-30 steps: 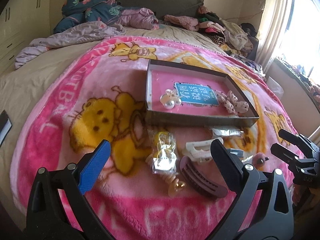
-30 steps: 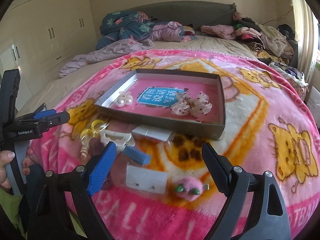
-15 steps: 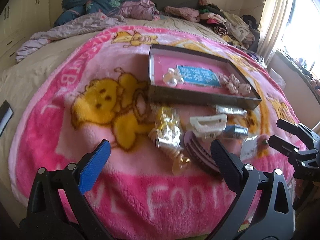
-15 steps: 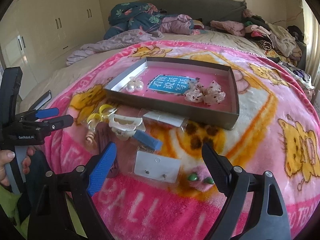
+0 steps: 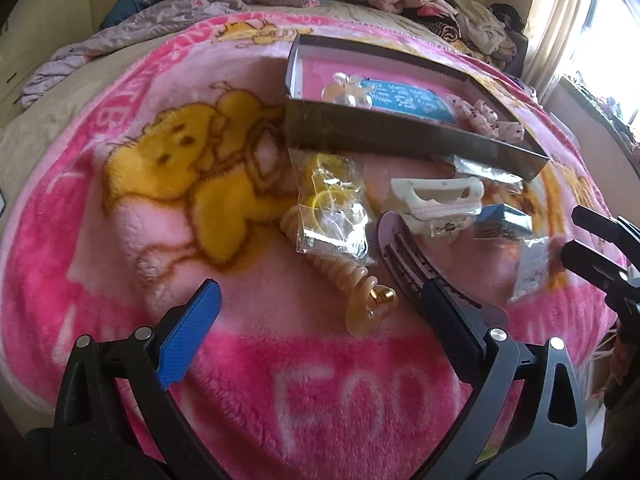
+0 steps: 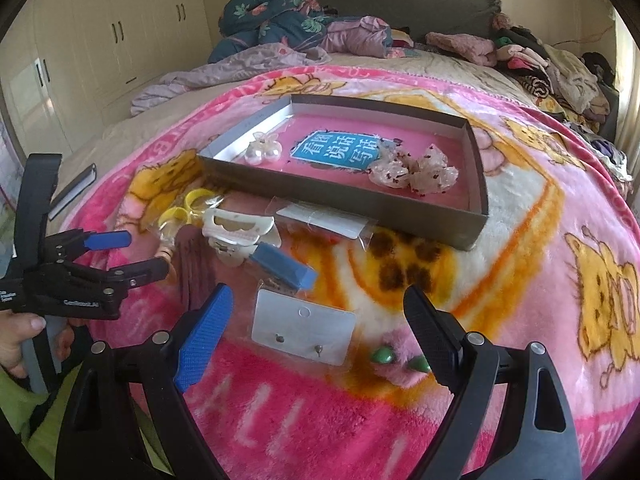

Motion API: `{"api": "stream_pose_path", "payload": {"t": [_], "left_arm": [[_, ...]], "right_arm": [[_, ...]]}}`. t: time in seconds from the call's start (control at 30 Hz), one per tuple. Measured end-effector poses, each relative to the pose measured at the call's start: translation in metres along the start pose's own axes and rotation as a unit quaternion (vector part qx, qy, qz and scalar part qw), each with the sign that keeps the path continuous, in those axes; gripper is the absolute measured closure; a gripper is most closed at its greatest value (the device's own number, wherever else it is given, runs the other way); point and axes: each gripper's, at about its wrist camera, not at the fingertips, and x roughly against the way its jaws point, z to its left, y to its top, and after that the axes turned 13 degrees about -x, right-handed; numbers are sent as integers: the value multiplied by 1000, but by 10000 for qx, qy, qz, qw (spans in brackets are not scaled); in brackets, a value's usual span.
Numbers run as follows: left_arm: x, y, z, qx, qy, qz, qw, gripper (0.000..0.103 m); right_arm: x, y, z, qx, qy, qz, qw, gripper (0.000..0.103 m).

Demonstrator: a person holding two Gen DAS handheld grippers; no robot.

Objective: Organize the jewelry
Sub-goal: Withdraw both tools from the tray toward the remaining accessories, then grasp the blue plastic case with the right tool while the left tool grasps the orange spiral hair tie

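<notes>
Jewelry lies loose on the blanket (image 6: pixel 520 216) before the tray (image 6: pixel 344 200): from left, yellow rings (image 6: pixel 188 206), white clip (image 6: pixel 236 232), blue clip (image 6: pixel 284 266), earring card (image 6: pixel 304 330), pink pompom (image 6: pixel 400 364), with left gripper (image 5: pixel 320 304) and right gripper (image 6: pixel 320 316) both spread apart, holding nothing.

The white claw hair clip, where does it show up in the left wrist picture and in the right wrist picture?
Left wrist view: the white claw hair clip lies right of centre on the pink blanket, just below the box's near wall.
Right wrist view: it lies left of centre, just left of the blue clip.
Shared landmark: the grey box, with the clip just outside its near wall.
</notes>
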Motion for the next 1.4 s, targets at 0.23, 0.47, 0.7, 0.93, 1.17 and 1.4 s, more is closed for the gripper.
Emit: {"api": "stream_pose_path", "payload": {"t": [0.23,0.47,0.7,0.93,1.17,1.4], "left_arm": [[-5,0,0,-59,37,-30,10000,14],[0,-6,15,133,-21,-59,9999,23],[11,-11,24,243,22,-98,9997,25],[23,-13,35,384,134,-157,9991,45],[13,-8,19,109,-39,-31,9999,65],[-4,-10,11,-34,-216,94,9997,83]], "right_arm": [[-20,6,10,285,-9,141,9995,18],[-48,11,27,724,-103,328,9968,20],[-68,13,33,898,-131,506,9946,48],[-70,13,29,764,22,468,9960,58],[-67,17,23,571,130,382,9976,58],[-64,18,19,444,197,313,9983,58]]}}
